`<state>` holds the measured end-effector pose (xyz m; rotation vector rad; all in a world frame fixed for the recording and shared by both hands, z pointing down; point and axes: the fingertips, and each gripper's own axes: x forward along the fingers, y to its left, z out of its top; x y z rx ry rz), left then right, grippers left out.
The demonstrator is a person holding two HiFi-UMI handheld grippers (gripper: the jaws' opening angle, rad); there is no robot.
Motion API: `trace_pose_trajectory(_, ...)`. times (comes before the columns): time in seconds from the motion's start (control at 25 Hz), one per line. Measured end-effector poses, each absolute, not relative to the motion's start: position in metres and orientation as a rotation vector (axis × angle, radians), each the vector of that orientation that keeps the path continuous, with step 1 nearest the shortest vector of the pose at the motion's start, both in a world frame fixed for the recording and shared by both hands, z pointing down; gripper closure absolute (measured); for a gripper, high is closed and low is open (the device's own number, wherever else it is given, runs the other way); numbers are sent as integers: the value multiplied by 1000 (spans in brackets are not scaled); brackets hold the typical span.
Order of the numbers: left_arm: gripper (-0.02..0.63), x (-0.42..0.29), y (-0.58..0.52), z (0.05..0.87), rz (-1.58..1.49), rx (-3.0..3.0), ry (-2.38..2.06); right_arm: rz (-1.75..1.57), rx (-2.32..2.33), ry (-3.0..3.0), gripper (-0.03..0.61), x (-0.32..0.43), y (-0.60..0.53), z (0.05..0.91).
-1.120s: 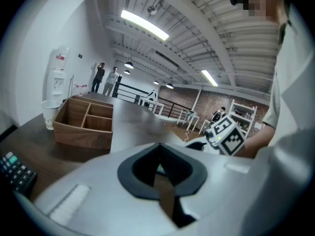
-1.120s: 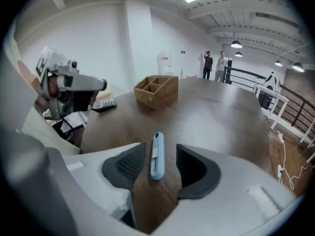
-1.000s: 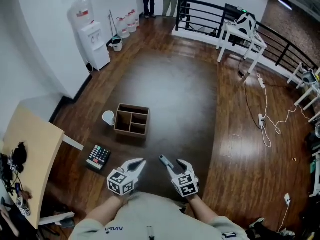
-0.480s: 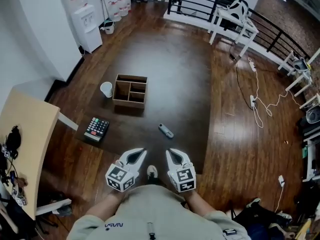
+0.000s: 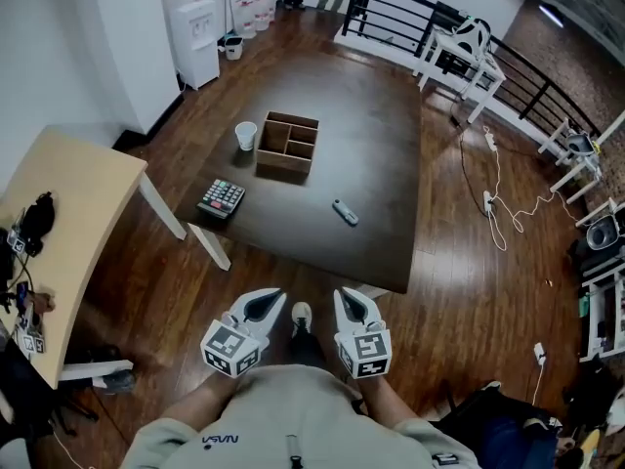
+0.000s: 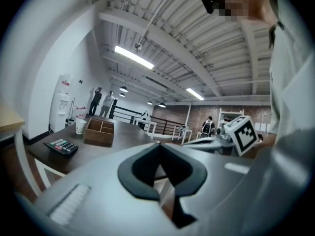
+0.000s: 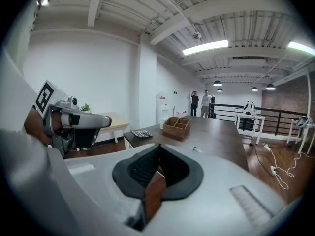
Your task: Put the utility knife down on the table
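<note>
Calculator (image 5: 222,198), cup (image 5: 246,135), wooden box (image 5: 282,164), utility knife (image 5: 345,212) apart

A pale beige shirt (image 5: 293,413) with dark print fills the lower centre; the grey left gripper (image 5: 266,301) and right gripper (image 5: 348,299) bear black-and-white marker cubes (image 5: 231,348).

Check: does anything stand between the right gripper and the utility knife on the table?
Nothing visible does. The utility knife lies alone on the table; only bare tabletop and floor separate it from the shut right gripper. The wooden box, calculator and cup sit farther left.
</note>
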<state>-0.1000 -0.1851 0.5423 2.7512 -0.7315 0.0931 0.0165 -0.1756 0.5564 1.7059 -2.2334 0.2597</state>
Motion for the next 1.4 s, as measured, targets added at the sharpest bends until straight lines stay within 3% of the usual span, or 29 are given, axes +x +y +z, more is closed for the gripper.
trace_pose_trajectory(0.24, 612, -124, -119, 508, 46, 2815, -654, 210, 1779, -2254, 577, -15, -110, 513)
trace_pose_trajectory(0.64, 612, -104, -30, 486, 18, 2851, -496, 203, 1815, -2283, 577, -21, -14, 483)
trace_pose_trajectory(1.4, 612, 44, 185, 504, 47, 2923, -385, 200, 1764, -2351, 577, 89, 209, 497)
